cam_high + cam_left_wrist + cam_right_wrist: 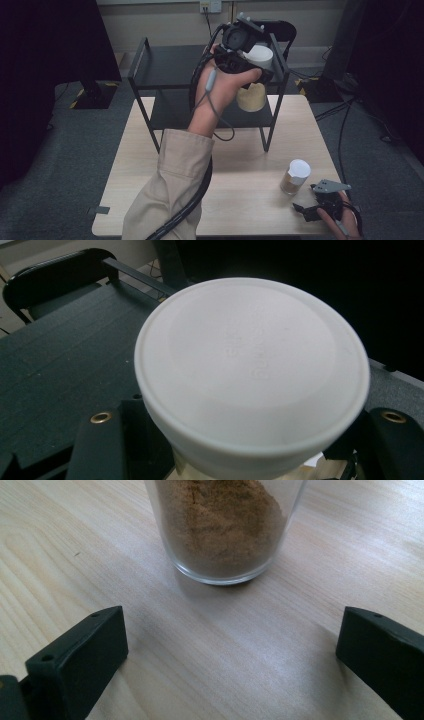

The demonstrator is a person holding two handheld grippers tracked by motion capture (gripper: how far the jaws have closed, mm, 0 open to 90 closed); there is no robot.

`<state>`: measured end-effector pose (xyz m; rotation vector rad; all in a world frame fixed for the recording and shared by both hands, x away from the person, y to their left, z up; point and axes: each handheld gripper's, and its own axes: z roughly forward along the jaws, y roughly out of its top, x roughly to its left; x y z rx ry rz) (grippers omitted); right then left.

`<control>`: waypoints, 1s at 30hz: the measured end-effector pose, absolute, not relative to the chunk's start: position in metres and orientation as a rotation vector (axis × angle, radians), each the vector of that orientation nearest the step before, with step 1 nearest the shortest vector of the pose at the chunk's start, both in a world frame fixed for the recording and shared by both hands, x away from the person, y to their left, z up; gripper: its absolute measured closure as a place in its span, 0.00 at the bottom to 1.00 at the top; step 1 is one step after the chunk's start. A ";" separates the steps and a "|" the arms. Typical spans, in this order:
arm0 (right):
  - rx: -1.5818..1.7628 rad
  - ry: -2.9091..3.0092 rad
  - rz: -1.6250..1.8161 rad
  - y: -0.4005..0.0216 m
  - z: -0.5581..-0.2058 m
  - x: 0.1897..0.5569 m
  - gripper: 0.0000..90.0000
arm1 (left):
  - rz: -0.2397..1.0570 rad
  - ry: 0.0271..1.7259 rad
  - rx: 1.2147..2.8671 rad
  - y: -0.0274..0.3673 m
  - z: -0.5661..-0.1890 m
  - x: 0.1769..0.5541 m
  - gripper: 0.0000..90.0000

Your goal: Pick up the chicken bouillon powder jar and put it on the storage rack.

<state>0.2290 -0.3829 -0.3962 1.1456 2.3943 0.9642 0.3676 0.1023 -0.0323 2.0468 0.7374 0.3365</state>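
Our left gripper (pixel 257 75) pinches a white-lidded jar (pixel 253 95) of pale powder just below its lid (pixel 250 365), holding it at the right end of the black shelf rack (pixel 165 65). In front of the rack, our right gripper (pixel 305 210) rests on the wooden table (pixel 240 165), jaws spread wide, near a glass jar (pixel 295 177) of brown powder.

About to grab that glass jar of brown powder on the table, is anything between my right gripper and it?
Nothing visible. The right gripper is open, and bare wooden table lies between its fingers and the glass jar of brown powder.
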 end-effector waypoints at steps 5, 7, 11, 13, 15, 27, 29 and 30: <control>1.146 2.394 0.965 -0.383 -0.396 0.229 0.00 | 0.355 0.756 2.040 0.103 -0.022 0.371 0.39; 1.146 2.394 0.965 -0.383 -0.396 0.229 0.00 | 0.359 0.761 2.038 0.103 -0.021 0.372 0.39; 1.145 2.394 0.965 -0.383 -0.396 0.229 0.00 | 0.373 0.781 2.032 0.104 -0.014 0.377 0.39; 1.145 2.394 0.965 -0.383 -0.396 0.229 0.00 | 0.375 0.799 2.024 0.104 -0.012 0.380 0.39; 1.145 2.394 0.965 -0.383 -0.396 0.229 0.00 | 0.389 0.822 2.020 0.104 -0.009 0.384 0.39; 1.144 2.393 0.965 -0.383 -0.396 0.229 0.00 | 0.427 0.910 2.009 0.101 -0.008 0.406 0.39; 1.142 2.394 0.964 -0.383 -0.396 0.229 0.00 | 0.429 0.925 2.008 0.099 -0.009 0.410 0.39; 1.142 2.394 0.964 -0.383 -0.396 0.229 0.00 | 0.430 0.933 2.002 0.099 -0.009 0.412 0.39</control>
